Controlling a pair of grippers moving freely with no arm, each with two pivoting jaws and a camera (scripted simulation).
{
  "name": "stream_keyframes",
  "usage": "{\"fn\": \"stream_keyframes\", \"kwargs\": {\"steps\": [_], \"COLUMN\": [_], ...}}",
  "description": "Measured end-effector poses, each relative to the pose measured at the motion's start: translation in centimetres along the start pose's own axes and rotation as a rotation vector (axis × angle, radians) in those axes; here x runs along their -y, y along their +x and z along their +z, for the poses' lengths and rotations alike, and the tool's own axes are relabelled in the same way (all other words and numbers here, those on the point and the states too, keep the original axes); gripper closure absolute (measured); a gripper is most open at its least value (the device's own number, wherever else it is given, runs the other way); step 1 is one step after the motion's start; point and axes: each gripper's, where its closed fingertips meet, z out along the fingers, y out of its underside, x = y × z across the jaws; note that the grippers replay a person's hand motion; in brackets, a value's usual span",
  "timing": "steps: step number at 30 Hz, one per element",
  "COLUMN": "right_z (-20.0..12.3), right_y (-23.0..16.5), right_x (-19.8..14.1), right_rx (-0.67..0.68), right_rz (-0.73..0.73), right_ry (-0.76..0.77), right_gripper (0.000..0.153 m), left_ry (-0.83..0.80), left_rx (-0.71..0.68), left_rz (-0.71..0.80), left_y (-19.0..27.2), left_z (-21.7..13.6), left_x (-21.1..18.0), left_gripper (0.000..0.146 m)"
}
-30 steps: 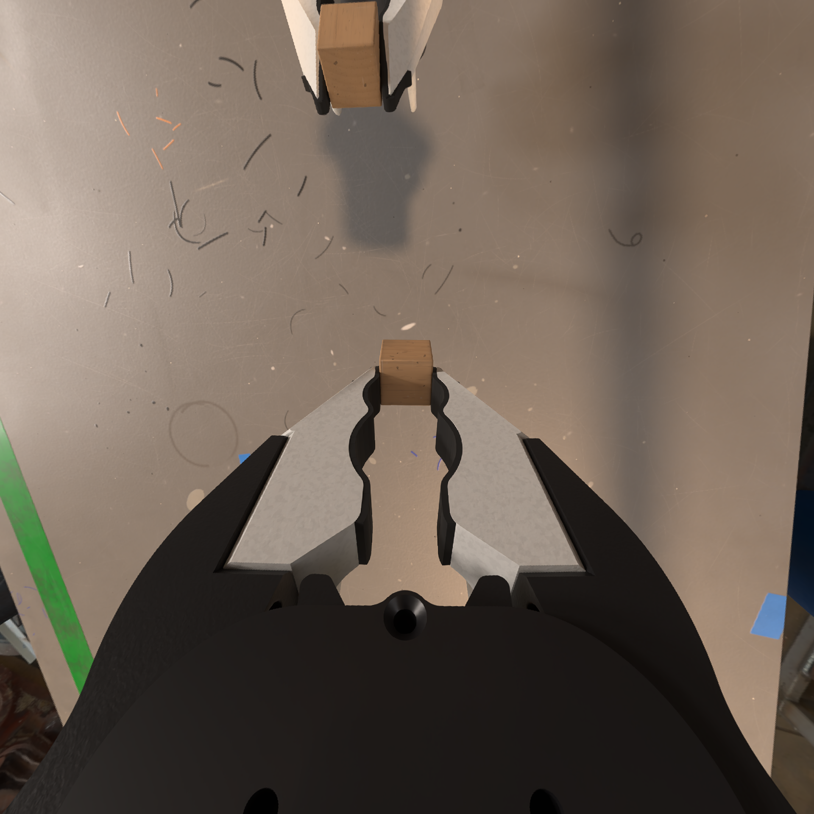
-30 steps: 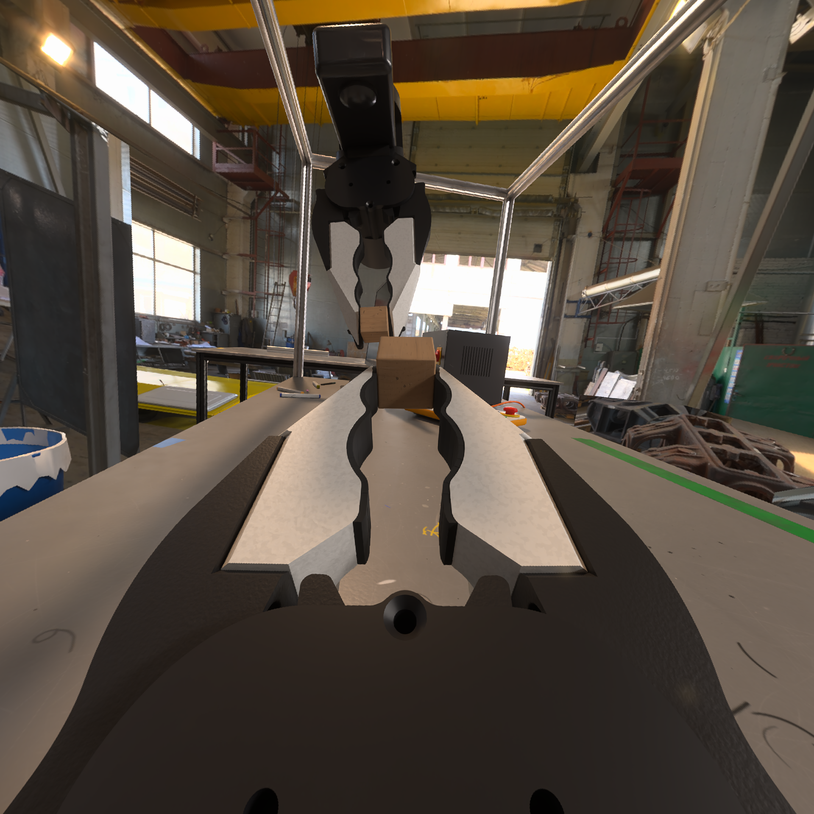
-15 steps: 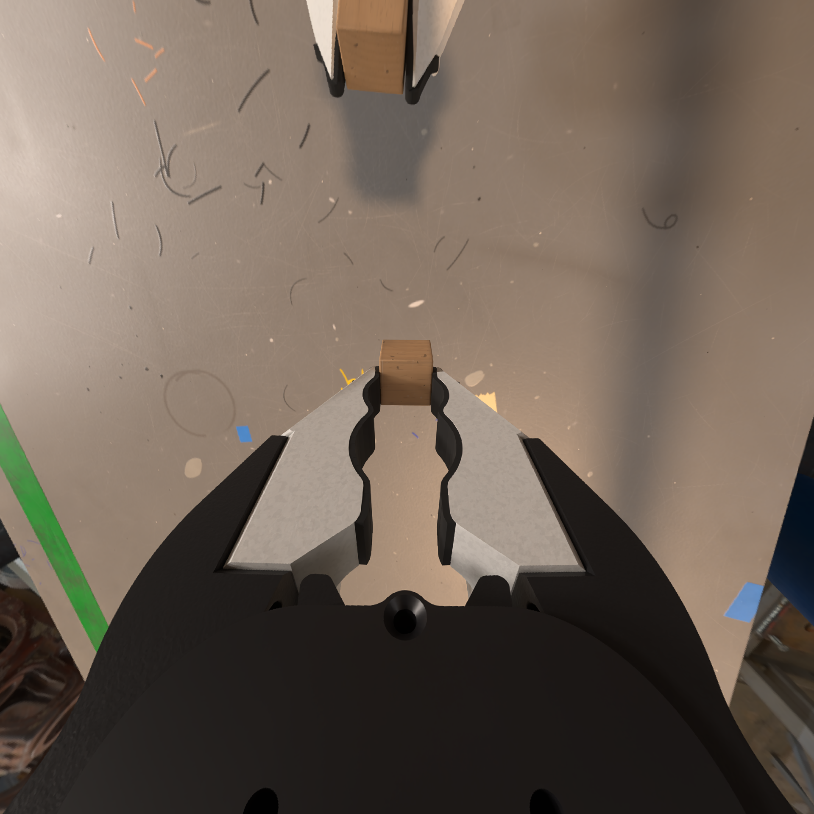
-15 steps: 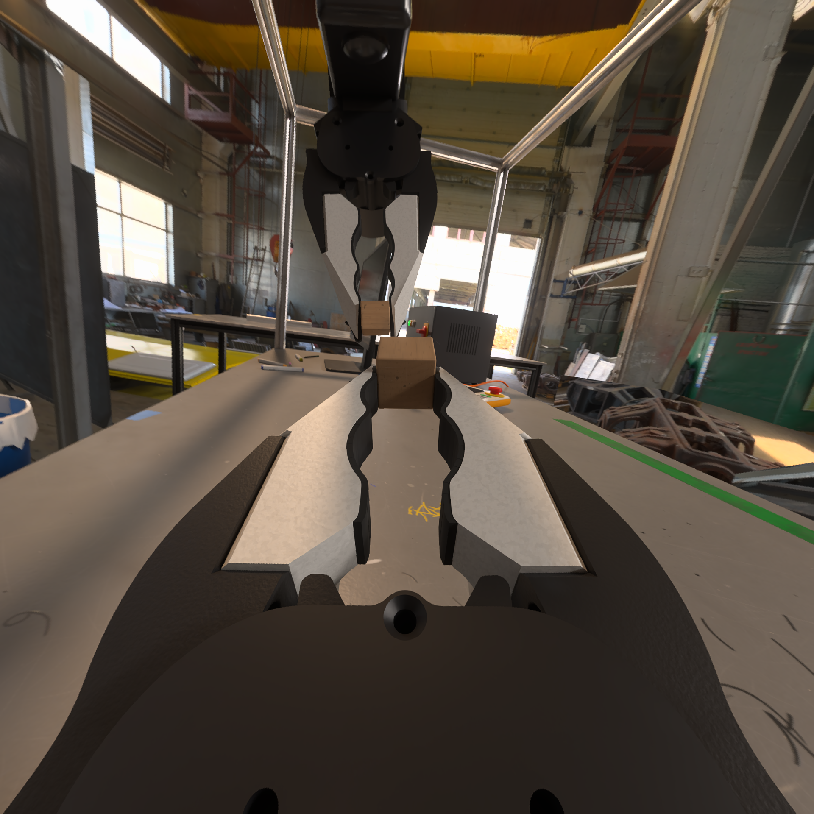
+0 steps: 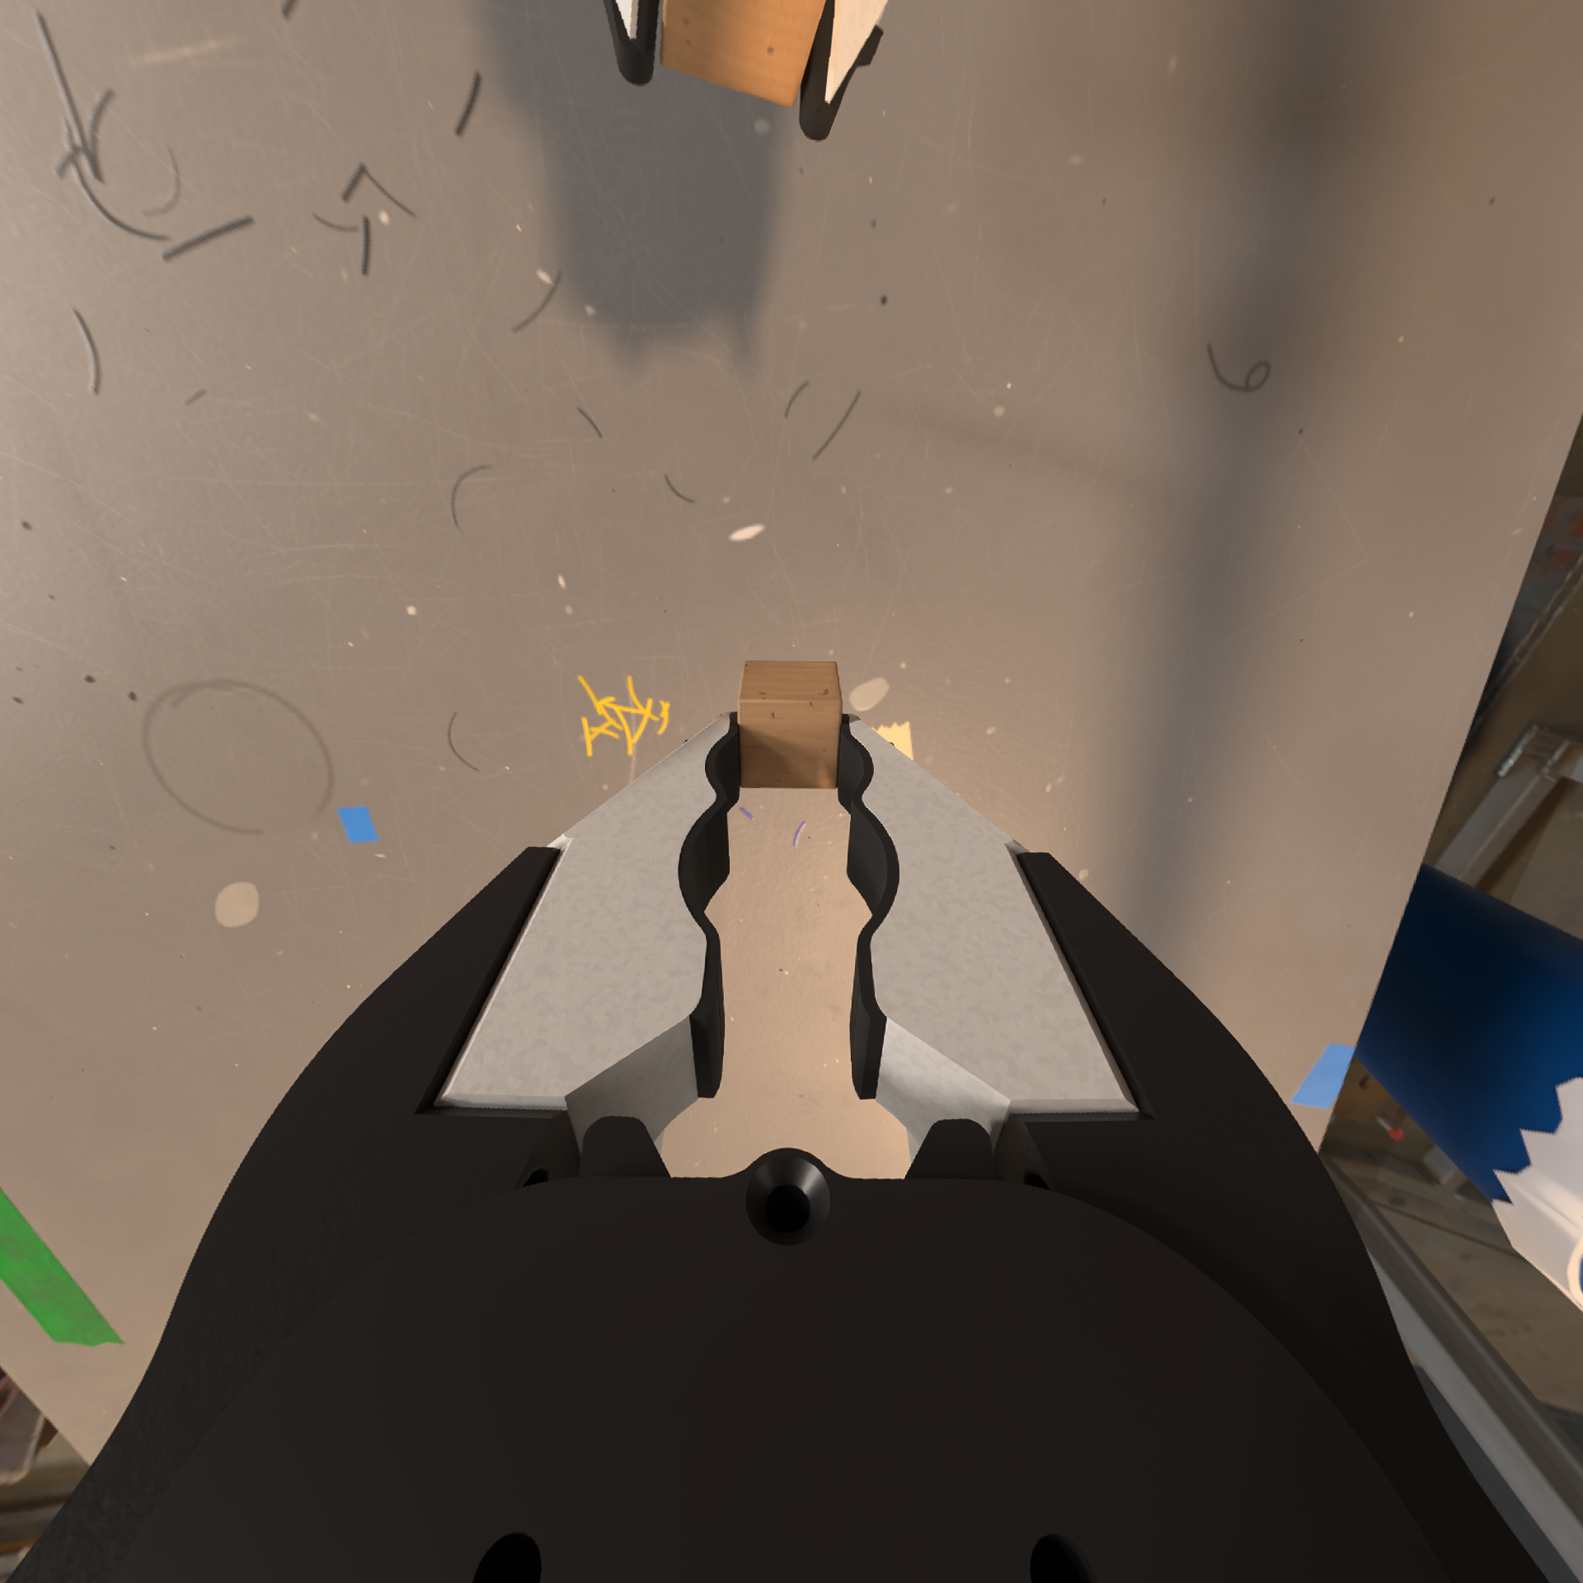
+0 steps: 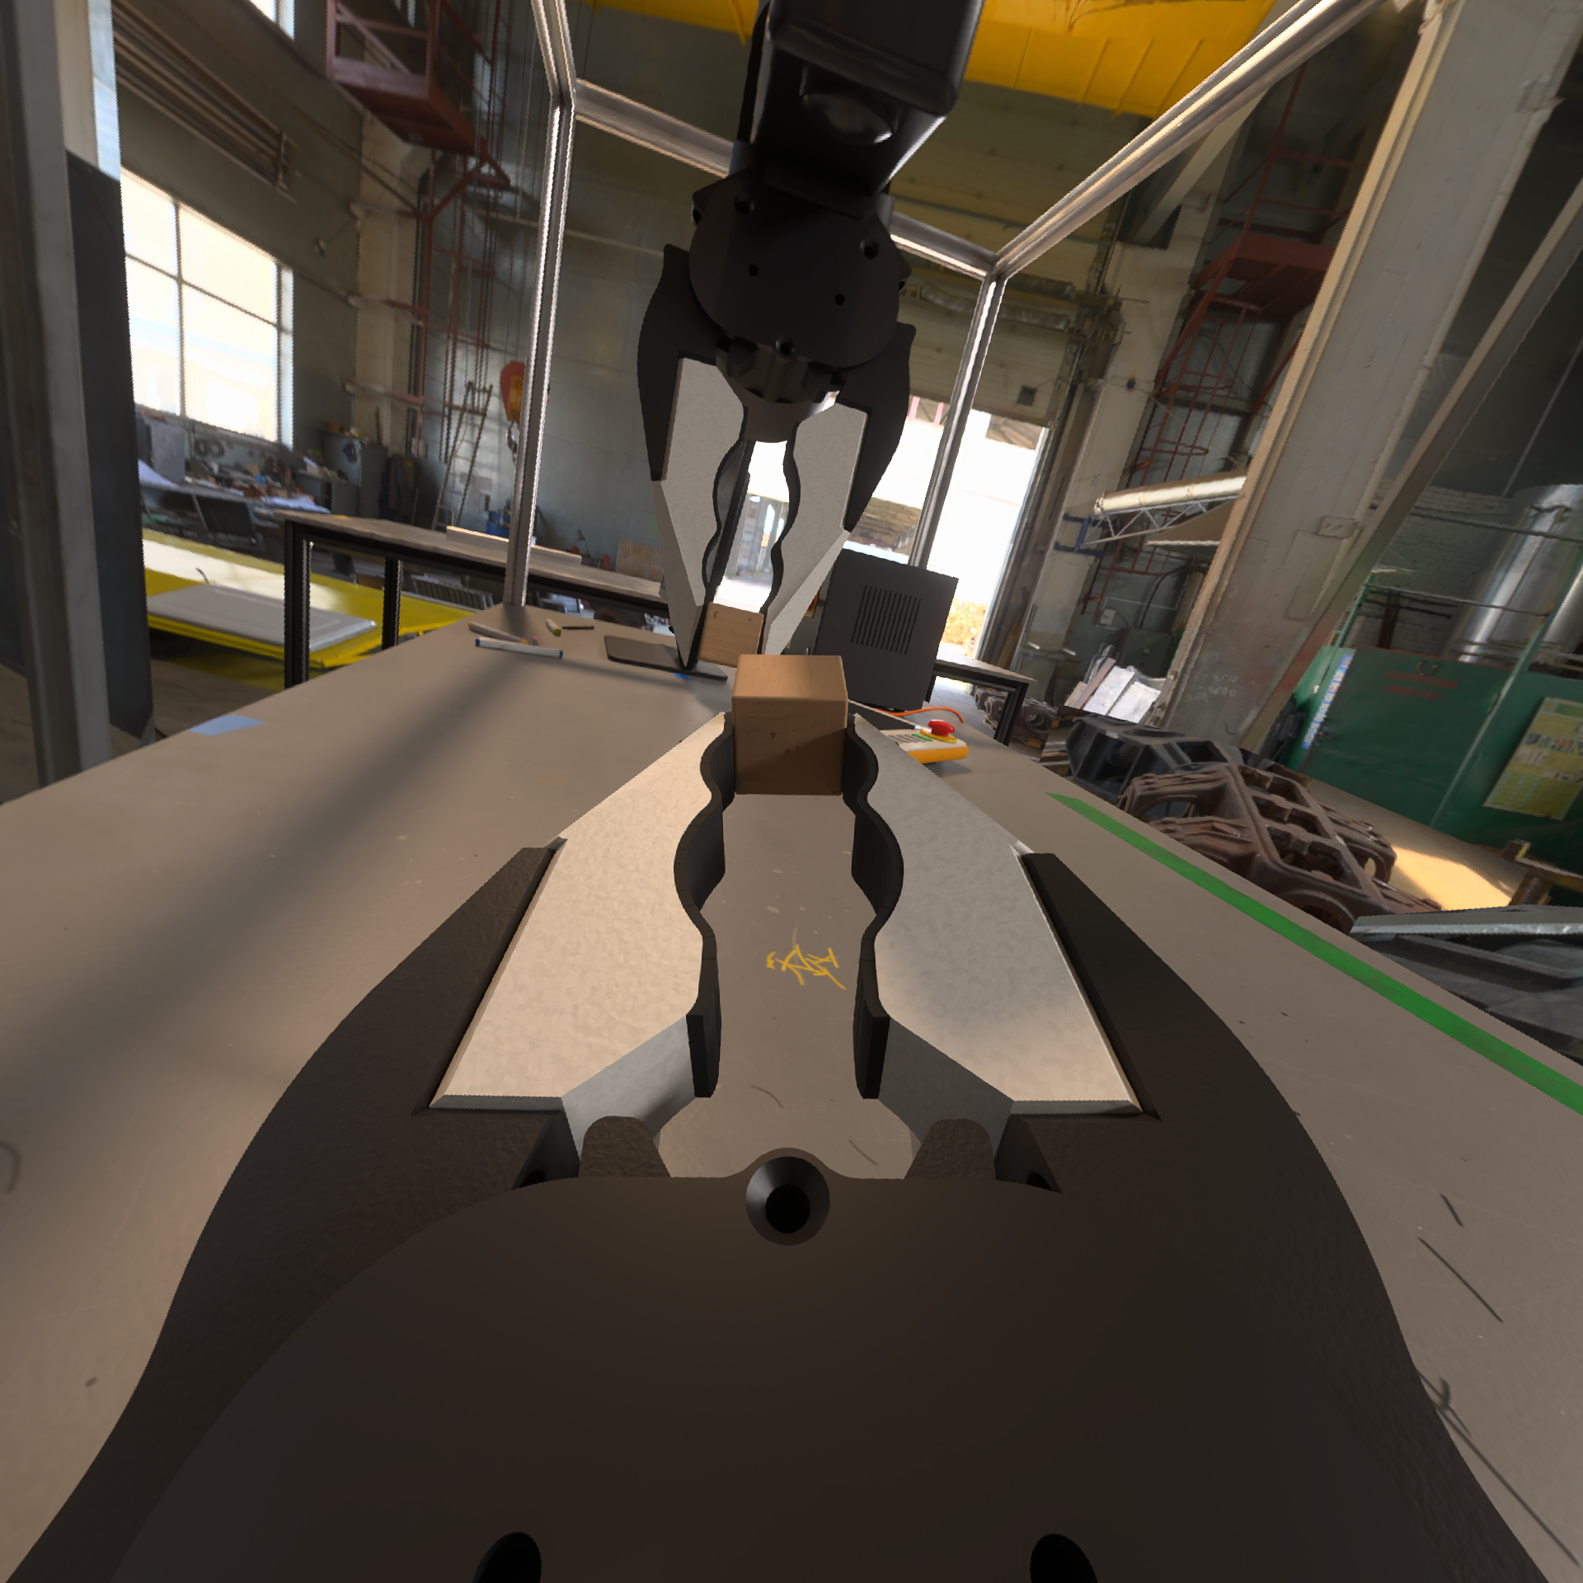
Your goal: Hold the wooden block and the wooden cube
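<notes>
My left gripper [image 5: 788,747] is shut on the small wooden cube [image 5: 788,724] and holds it above the grey table [image 5: 343,514], pointing down. My right gripper [image 6: 788,728] is shut on the larger wooden block [image 6: 788,737], held low over the table. In the left wrist view the right gripper [image 5: 726,86] and its block [image 5: 737,43] show at the top edge, partly cut off. In the right wrist view the left gripper [image 6: 728,638] hangs just beyond the block, slightly tilted, with the cube [image 6: 732,634] between its tips.
A yellow scribble [image 5: 625,715] marks the table under the grippers. Green tape [image 6: 1328,951] runs along one table side. A blue bucket [image 5: 1473,1028] stands past the table edge. A yellow pendant with a red button [image 6: 929,741] and pens [image 6: 514,642] lie at the far end.
Both grippers stay shut on their wood pieces. The two grippers have come closer together; the left one now looms larger, higher and slightly tilted in the right wrist view.
</notes>
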Motion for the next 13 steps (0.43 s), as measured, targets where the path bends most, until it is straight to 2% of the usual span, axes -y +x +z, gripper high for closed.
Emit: {"fn": "stream_keyframes", "kwargs": {"steps": [3, 7, 13], "right_z": [0.2, 0.2, -0.7], "right_y": [-0.2, 0.1, 0.9], "right_x": [-0.6, -1.3, -0.7], "right_rx": [0.012, -0.017, -0.059], "right_rz": [-0.026, -0.065, -0.053], "right_ry": [-0.044, -0.100, -0.063], "right_gripper": [0.129, 0.129, 0.129], "left_ry": [-0.065, -0.118, 0.131], "left_rx": [-0.011, 0.050, 0.113], "left_rz": [0.011, 0.019, -0.049], "left_y": [0.1, -0.8, -2.5], "left_z": [0.6, 1.4, 6.6], "left_x": [-0.5, -0.9, -0.4], "left_gripper": [0.125, 0.125, 0.125]}}
